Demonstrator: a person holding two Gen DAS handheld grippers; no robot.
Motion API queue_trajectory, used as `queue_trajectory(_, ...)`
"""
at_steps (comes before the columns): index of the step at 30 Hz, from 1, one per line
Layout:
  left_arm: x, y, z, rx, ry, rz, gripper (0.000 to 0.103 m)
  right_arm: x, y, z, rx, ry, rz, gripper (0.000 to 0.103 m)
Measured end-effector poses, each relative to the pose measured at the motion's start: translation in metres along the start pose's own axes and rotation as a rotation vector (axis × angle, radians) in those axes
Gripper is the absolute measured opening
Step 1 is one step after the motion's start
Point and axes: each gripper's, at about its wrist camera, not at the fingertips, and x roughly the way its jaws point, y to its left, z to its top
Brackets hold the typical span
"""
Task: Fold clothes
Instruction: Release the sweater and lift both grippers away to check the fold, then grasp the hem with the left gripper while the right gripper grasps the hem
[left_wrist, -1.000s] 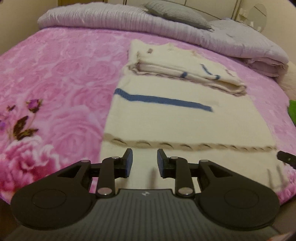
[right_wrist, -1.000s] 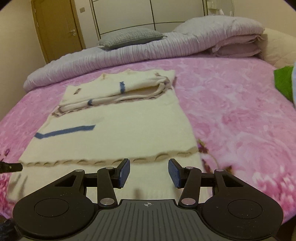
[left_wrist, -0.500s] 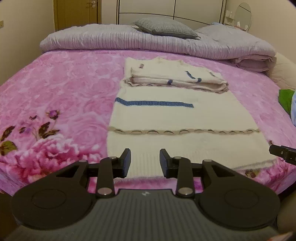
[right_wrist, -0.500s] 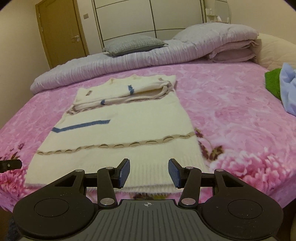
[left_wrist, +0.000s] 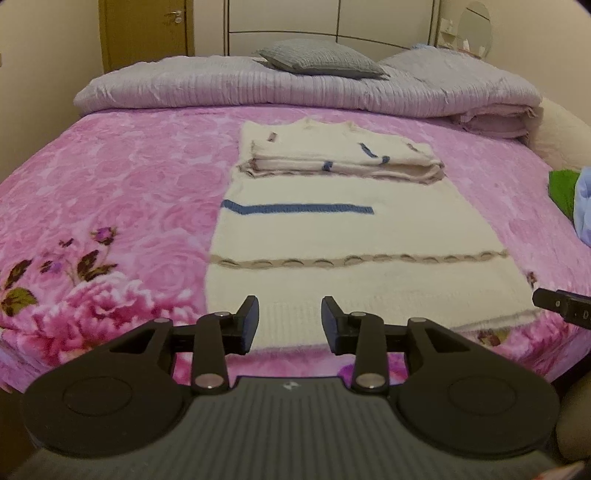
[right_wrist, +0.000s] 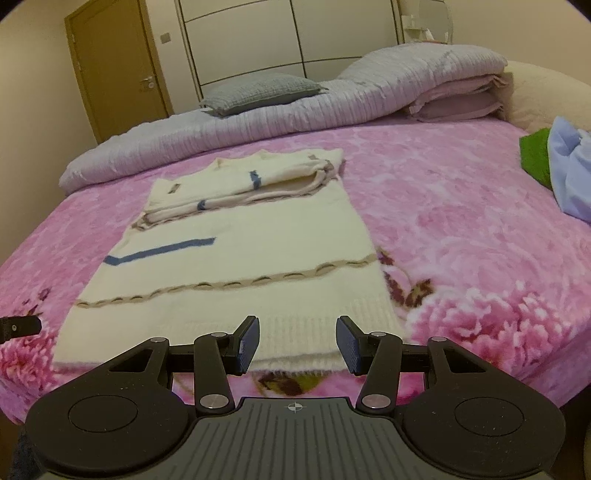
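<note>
A cream knit sweater (left_wrist: 351, 236) (right_wrist: 236, 266) with a blue stripe and a tan scalloped band lies flat on the pink floral bed, its sleeves folded in a bundle (left_wrist: 340, 158) across the chest at the far end. My left gripper (left_wrist: 290, 317) hangs just off the near hem at its left part; its jaws are opening and hold nothing. My right gripper (right_wrist: 297, 341) stands open over the hem's right part, also with nothing between the fingers. The tip of the right gripper shows at the right edge of the left wrist view.
The pink floral bedspread (left_wrist: 110, 206) (right_wrist: 461, 229) spreads on both sides of the sweater. A rolled grey-lilac duvet (left_wrist: 295, 92) and grey pillow (left_wrist: 321, 59) lie at the head. Green (right_wrist: 535, 155) and light blue (right_wrist: 570, 173) clothes sit at the right edge.
Both grippers have pulled back from over the sweater to just past its near hem and risen a little. The left jaws stand wider apart than before.
</note>
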Motion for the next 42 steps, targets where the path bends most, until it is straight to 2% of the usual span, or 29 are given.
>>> queue_trajectory(8, 0.034, -0.001, -0.021, 0.004, 0.093, -0.016, 0.033, 0.026, -0.003, -0.015, 0.018, 0.082, 0.002, 0.050)
queue_trajectory(15, 0.053, 0.005, -0.023, -0.018, 0.117, -0.049, 0.033, 0.039, -0.004, -0.012, 0.019, 0.099, 0.012, 0.050)
queue_trajectory(21, 0.051, 0.059, -0.022, -0.204, 0.047, -0.197, 0.033, 0.036, -0.027, -0.001, 0.054, 0.079, 0.053, 0.050)
queue_trajectory(24, 0.052, 0.095, -0.020, -0.307, 0.017, -0.195, 0.033, 0.030, -0.052, 0.009, 0.116, 0.052, 0.066, 0.050)
queue_trajectory(29, 0.072, 0.136, -0.022, -0.433, 0.046, -0.186, 0.033, 0.036, -0.103, 0.019, 0.311, 0.053, 0.135, 0.050)
queue_trajectory(36, 0.107, 0.153, -0.033, -0.618, 0.070, -0.320, 0.033, 0.061, -0.151, 0.016, 0.566, 0.088, 0.196, 0.050)
queue_trajectory(42, 0.128, 0.159, -0.040, -0.739, 0.061, -0.414, 0.033, 0.086, -0.165, 0.018, 0.641, 0.108, 0.252, 0.050)
